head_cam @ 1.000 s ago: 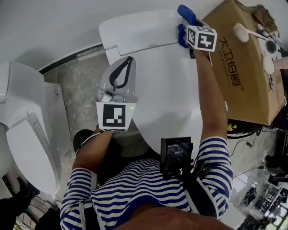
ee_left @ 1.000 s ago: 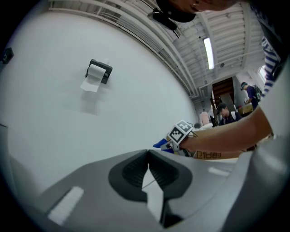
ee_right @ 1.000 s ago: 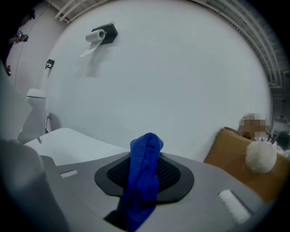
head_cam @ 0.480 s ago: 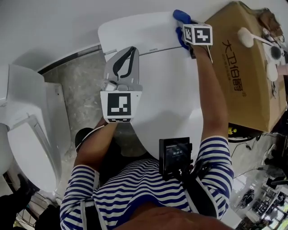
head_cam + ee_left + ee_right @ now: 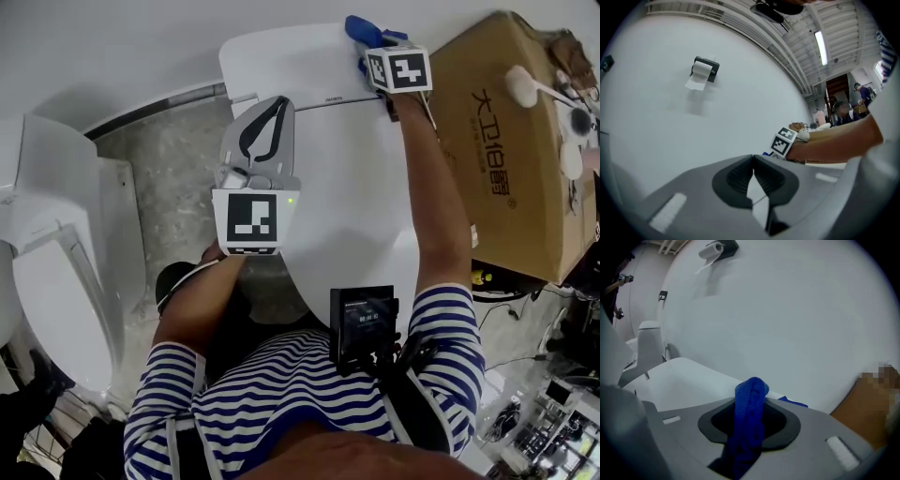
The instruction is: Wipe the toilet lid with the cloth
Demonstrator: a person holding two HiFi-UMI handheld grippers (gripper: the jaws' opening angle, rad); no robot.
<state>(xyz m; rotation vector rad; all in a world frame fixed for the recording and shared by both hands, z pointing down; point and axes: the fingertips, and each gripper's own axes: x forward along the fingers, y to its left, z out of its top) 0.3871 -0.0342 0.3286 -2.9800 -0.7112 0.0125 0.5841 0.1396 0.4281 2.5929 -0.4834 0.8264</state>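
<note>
1. the left hand-held gripper (image 5: 277,108) is held above the left edge of the toilet lid (image 5: 347,178), its jaws together with nothing between them.
2. the right hand-held gripper (image 5: 367,49) is clamped on the blue cloth (image 5: 360,28) at the toilet's far right corner, near the wall.
3. a cardboard box (image 5: 511,141) stands just beside the toilet.

Cardboard box (image 5: 511,150) sits right, a white brush (image 5: 521,84) lying on top; second toilet (image 5: 66,272) left; paper roll (image 5: 699,75) on the wall (image 5: 661,126).
</note>
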